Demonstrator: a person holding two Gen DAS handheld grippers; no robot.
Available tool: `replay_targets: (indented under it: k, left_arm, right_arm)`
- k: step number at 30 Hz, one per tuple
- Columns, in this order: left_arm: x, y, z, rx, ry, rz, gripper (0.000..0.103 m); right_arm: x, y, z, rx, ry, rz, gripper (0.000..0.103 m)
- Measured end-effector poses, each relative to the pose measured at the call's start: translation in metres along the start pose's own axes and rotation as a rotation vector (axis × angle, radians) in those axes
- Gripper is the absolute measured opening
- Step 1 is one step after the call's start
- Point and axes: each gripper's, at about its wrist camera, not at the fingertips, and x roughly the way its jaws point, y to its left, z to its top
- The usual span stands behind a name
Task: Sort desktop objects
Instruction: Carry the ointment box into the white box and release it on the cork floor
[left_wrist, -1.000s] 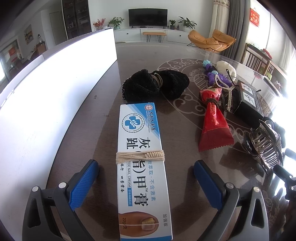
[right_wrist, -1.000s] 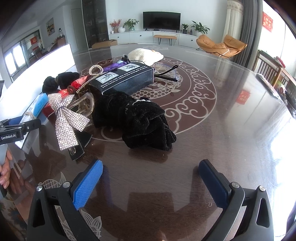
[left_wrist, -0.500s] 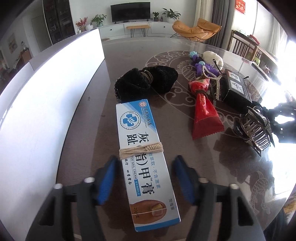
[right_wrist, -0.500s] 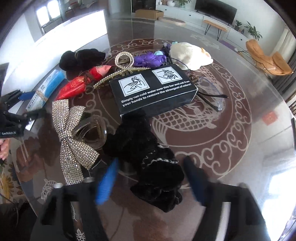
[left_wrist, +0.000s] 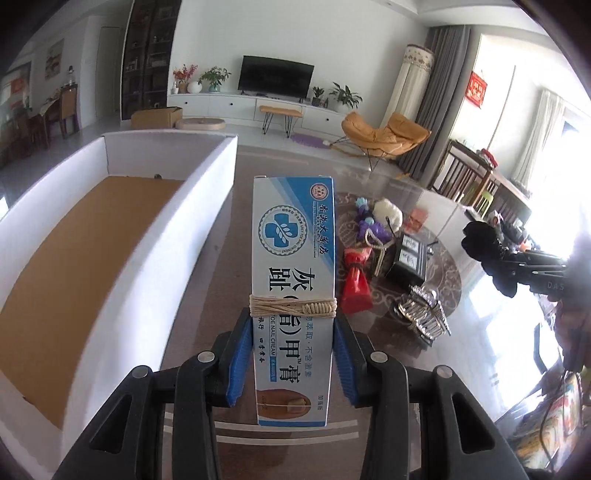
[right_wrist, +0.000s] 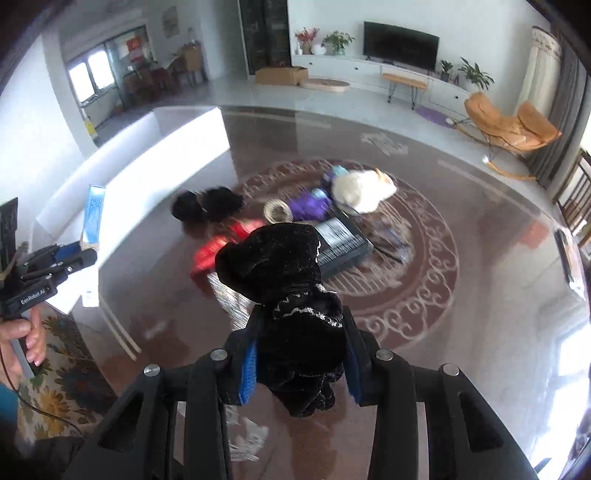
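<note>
Centrally, the left tool (left_wrist: 293, 354) grips a blue-and-white nail cream box (left_wrist: 293, 280) lifted above the counter (left_wrist: 221, 266). Low in its own view, the right tool (right_wrist: 299, 363) is closing its jaws around a black velvet scrunchie (right_wrist: 288, 295).

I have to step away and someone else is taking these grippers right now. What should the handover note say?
Left gripper: shut on the blue and white cream box, held off the table beside the open white bin.
Right gripper: jaws closing on the black velvet scrunchie, held above the table.
On the table: red tube, black box, rhinestone hair clip, purple hair tie, white fluffy item, another black scrunchie.
Done: both items picked.
Left: probably place them, then sort the rest.
</note>
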Motion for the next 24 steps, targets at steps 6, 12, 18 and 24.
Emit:
replay_targets:
  k: [6, 12, 18, 24]
  left_arm:
    - [-0.07, 0.085, 0.042, -0.145, -0.102, 0.083, 0.041]
    - [-0.078, 0.175, 0.046, -0.252, -0.034, 0.258, 0.041]
    - [-0.037, 0.228, 0.017, -0.342, 0.113, 0.325, 0.041]
    - [-0.032, 0.224, 0.001, -0.326, 0.11, 0.373, 0.063]
  right_arm:
    - [0.015, 0.123, 0.068, -0.082, -0.072, 0.229, 0.039]
    - [0.045, 0.259, 0.112, -0.18, -0.085, 0.412, 0.039]
    - [0.104, 0.33, 0.125, -0.169, 0.012, 0.465, 0.044]
    - [0.128, 0.326, 0.125, -0.095, 0.039, 0.498, 0.091]
